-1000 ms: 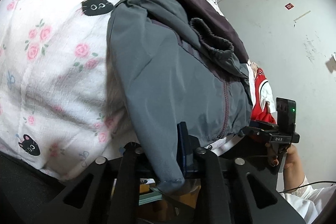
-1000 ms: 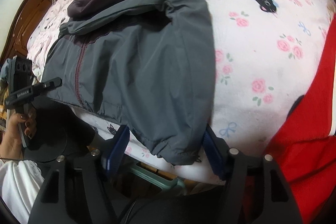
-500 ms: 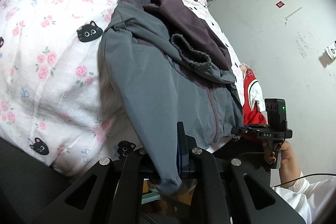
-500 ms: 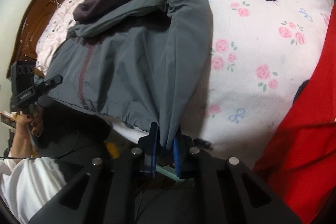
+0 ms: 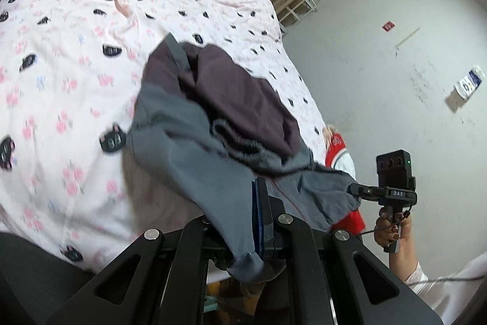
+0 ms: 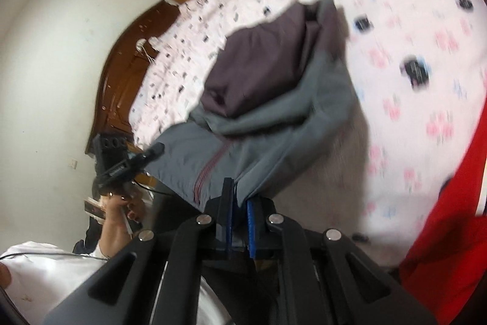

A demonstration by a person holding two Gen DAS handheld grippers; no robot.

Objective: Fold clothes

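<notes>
One pink cat-print quilt [image 5: 76,57] beneath white walls [image 5: 380,75].

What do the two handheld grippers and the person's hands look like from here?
Both are matte black linkage frames with silver pivot bolts and blue finger pads. The left gripper and right gripper match. Seen from the left wrist, the right unit carries a black box with a green light and "DAS" lettering, a thin black cable, dark red nails, and a white sleeve.

A pink cat-print bed [image 5: 76,57] carries a grey jacket [image 5: 194,142] and red garment [image 6: 450,203].
</notes>
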